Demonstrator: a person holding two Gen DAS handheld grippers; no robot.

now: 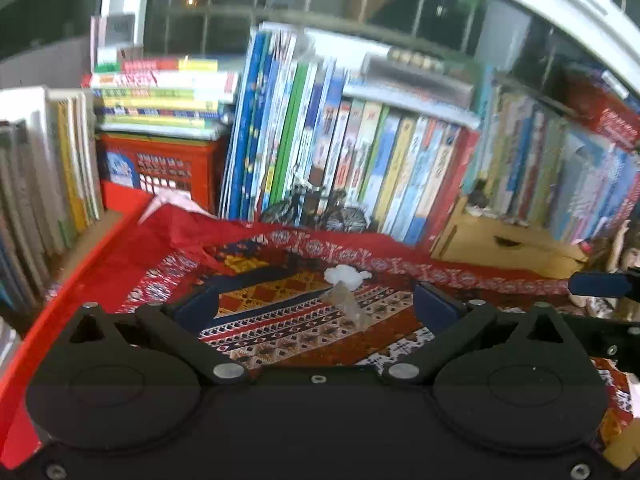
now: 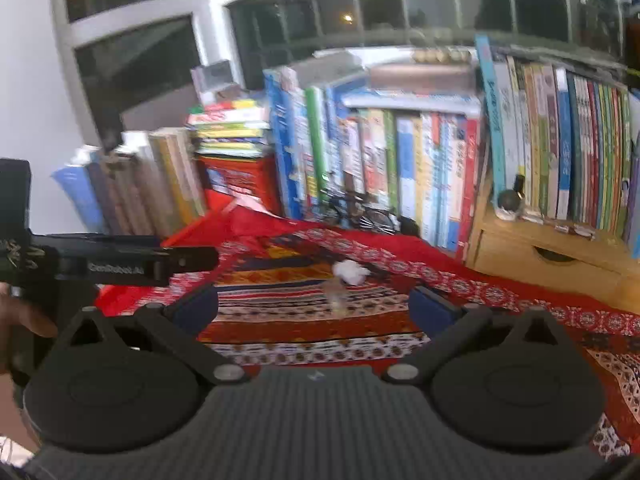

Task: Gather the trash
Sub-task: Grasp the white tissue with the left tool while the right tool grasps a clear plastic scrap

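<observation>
A crumpled white tissue (image 1: 346,274) lies on the patterned red cloth (image 1: 288,320), with a clear plastic wrapper (image 1: 347,303) just in front of it. My left gripper (image 1: 316,306) stands open above the cloth, the wrapper between its blue pads and the tissue a little beyond them. In the right wrist view the tissue (image 2: 350,271) and the wrapper (image 2: 335,297) sit ahead of my right gripper (image 2: 314,306), which is open and holds nothing. The left gripper's body (image 2: 120,260) shows at the left, a hand below it.
Rows of upright books (image 1: 360,168) line the back and left. A red crate (image 1: 160,168) carries a stack of books. A small model bicycle (image 1: 316,208) stands before the books. A wooden drawer box (image 1: 508,240) sits at the right. The right gripper's finger (image 1: 600,284) pokes in.
</observation>
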